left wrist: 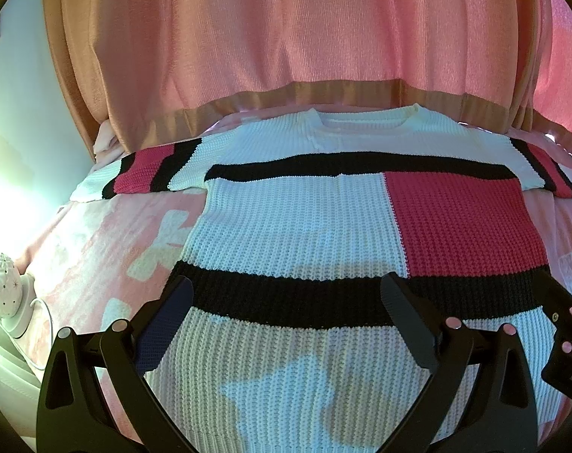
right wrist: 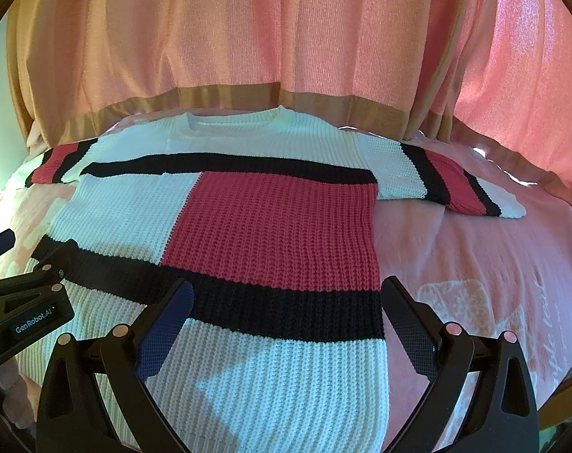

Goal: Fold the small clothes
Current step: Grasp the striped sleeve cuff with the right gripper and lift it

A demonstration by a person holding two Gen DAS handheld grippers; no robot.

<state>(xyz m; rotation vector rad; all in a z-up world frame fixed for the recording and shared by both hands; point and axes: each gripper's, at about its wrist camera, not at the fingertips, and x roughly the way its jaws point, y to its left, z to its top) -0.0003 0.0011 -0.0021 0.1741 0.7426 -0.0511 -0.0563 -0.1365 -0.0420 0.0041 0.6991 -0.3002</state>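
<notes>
One sweater [left wrist: 305, 226] lay flat and face up on the pink blanket [left wrist: 108, 241], neck away from both grippers, its two sleeves spread outward. The left gripper [left wrist: 286, 294] hovered over the hem end, fingers [left wrist: 406, 313] spread wide and holding nothing; the lower black band lay between and just ahead of its fingertips. The right gripper [right wrist: 286, 294] hovered likewise, wide apart and empty, its right finger [right wrist: 406, 313] just beyond the sweater's right edge, its left finger over the white panel.

The step in hand was judged to be the first fold, not yet begun. To do it well, each gripper should pinch both knit layers at an edge, since the thick knit could slip or bunch, and carry the fold over evenly so that the stripes stay aligned.

Counted: one sweater, two sleeves, two grippers, one curtain [left wrist: 286, 37] beyond the fingertips, one white lamp [left wrist: 5, 290] left of the left gripper.
</notes>
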